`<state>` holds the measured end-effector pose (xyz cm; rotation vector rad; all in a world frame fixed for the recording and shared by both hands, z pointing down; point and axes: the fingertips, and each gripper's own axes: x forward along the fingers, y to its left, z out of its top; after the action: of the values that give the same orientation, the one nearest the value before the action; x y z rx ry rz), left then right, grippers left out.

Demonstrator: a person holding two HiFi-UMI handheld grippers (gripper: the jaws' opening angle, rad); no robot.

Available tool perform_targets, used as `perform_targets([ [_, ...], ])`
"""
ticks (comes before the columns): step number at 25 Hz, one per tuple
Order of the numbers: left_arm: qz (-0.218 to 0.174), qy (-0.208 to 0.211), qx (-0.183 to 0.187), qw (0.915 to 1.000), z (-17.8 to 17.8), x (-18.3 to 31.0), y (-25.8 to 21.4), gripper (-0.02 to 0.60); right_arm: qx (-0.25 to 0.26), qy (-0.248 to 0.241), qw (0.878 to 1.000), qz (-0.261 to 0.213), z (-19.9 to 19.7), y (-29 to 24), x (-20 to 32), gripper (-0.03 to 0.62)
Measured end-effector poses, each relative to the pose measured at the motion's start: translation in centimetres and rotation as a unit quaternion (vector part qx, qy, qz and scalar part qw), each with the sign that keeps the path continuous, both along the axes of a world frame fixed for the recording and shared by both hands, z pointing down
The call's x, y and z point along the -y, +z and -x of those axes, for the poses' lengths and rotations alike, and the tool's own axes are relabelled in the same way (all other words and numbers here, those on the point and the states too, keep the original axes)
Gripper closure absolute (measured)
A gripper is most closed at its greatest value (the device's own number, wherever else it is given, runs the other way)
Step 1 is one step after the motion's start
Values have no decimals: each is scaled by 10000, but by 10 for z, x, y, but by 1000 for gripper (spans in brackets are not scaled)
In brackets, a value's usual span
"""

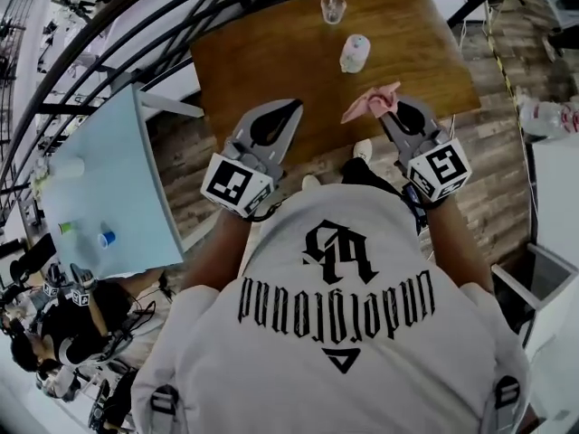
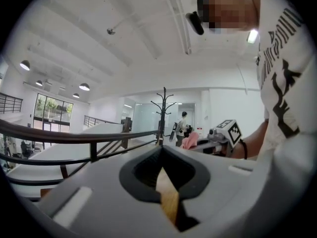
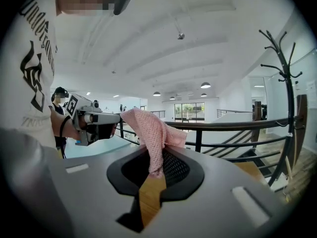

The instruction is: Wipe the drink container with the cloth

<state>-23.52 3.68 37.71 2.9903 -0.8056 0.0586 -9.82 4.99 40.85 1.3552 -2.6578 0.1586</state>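
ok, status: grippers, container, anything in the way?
Left gripper shut, empty. Right gripper shut on pink cloth. Drink container on table, not yet touched. Glass beyond it, nothing between cloth and container.

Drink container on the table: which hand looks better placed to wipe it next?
Probably right. The right tool grips the pink cloth, just short of the drink container; the left tool is shut and empty.

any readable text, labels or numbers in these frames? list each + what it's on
"Underground": blackletter print on the person's white T-shirt, upside down in the head view. The monogram beside it is not legible.
Drink container: label too small to read.
Marker cubes: black-and-white code squares only, no words.
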Motion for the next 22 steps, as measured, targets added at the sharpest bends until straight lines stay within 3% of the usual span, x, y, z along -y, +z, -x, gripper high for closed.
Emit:
perform_targets([
  [4,-115,-73,-83,9999,-16,-25,-2,532,6,-50,10000,-22,-13,0,-34,551],
  [12,24,-547,-74,9985,-35,-47,-6,532,108,-361,9992,153,-31,-1,-70,551],
  [18,148,-734,14,9972,-101,-101,14,532,220,-546,9981,195,-88,16,-122,551],
  [22,207,-832,-50,9963,-117,-132,15,532,232,-698,9971,206,-104,18,-147,552],
])
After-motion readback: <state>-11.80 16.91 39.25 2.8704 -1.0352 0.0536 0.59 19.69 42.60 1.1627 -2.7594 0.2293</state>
